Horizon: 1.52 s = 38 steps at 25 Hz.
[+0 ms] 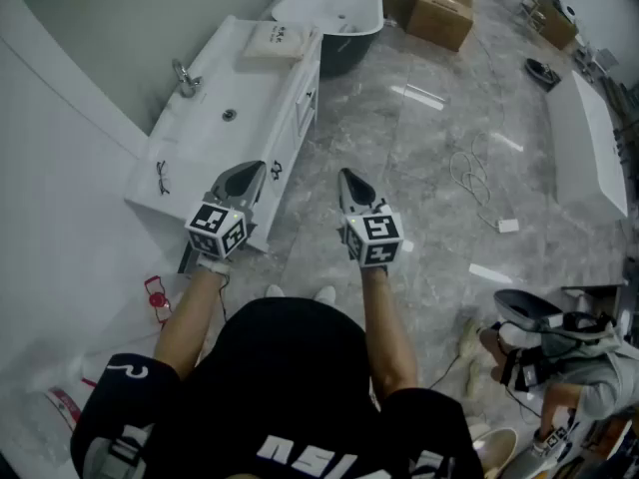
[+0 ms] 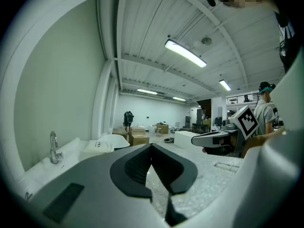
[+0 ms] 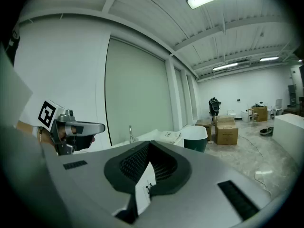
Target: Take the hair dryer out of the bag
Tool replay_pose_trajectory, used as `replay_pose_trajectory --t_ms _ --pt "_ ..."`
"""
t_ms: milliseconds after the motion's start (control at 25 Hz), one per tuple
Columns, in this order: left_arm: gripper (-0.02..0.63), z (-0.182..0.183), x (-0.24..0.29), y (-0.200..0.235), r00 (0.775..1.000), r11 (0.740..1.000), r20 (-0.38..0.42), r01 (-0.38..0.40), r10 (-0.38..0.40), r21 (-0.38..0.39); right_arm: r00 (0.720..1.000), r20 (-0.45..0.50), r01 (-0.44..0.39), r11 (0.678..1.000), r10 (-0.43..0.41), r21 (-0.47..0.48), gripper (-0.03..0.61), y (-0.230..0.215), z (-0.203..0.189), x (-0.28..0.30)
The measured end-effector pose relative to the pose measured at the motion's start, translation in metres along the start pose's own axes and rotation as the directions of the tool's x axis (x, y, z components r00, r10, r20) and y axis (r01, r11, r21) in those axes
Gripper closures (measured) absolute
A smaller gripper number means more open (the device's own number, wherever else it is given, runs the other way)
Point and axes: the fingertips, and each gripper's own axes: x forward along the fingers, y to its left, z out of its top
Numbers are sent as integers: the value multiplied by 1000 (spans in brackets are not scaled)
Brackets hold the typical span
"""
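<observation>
Left gripper (image 1: 252, 171): jaws clenched tip to tip, nothing between. Right gripper (image 1: 346, 176): likewise clenched and empty. Both held out side by side, roughly level, the right over the grey floor (image 1: 429, 158), the left above the near end of the white surface (image 1: 190, 148).

Hair dryer: not seen in any view. Presumed inside the white bag (image 1: 280, 40), lying flat at the far end of the surface, past the tap (image 1: 184, 76) and close to the bathtub (image 1: 334, 8). Bag untouched, well ahead of both grippers. Direction of its mouth and manner of closure: cannot tell.

Handling, judged only:
- Bag: soft, limp and light by the look. Likely to drag or lift along with the contents unless pinned. Suggest pinching an edge or bottom corner with one gripper and reaching in with the other.
- Dryer: expected stiff, with a smooth hard plastic shell, moderately heavy, weight toward the barrel. Rounded barrel probably too wide and slippery for narrow jaws.
- Best hold: the handle, close under the barrel, for less swing.
- Cord: probably coiled inside, soft, prone to snagging at the mouth. Draw out slowly, straight along the opening.
- Not very fragile, but to be kept from dropping onto the hard surface or floor. Keep low over the surface while pulling free.

Task not yet begun. Approach first, then release the jaws.
</observation>
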Motion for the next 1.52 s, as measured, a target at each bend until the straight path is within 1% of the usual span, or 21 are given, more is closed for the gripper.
replay_pose_trajectory --t_ms 240,800,920,1000,1120,1240,1360,1520 --pt "615 -5 17 -15 1000 1000 -17 -13 13 3 1000 -10 0 1000 0 -4 581 -24 -2 -8" --pt "615 -10 66 -47 999 999 -18 -33 33 -1 1000 -24 -3 1000 3 15 581 -95 -12 -23" --pt "615 -16 77 -48 999 999 -34 -39 39 -15 1000 -6 14 1000 -14 20 581 -111 -7 -21" --pt "615 -22 85 -48 998 999 -52 -43 42 -22 1000 -20 5 1000 -4 26 581 -120 -13 -18" --pt "615 -25 100 -41 997 999 -63 -40 39 -20 999 -36 -1 999 3 37 581 -132 -19 -6" --pt "615 -26 119 -28 997 999 -65 -30 29 -15 1000 -29 12 999 -11 35 581 -148 -15 15" --pt "615 -29 144 -7 997 999 -74 -28 26 -27 999 -49 22 999 -20 41 581 -166 -18 39" --pt "615 -24 188 26 997 999 -75 -19 15 -48 997 -63 35 999 -33 36 581 -192 -7 77"
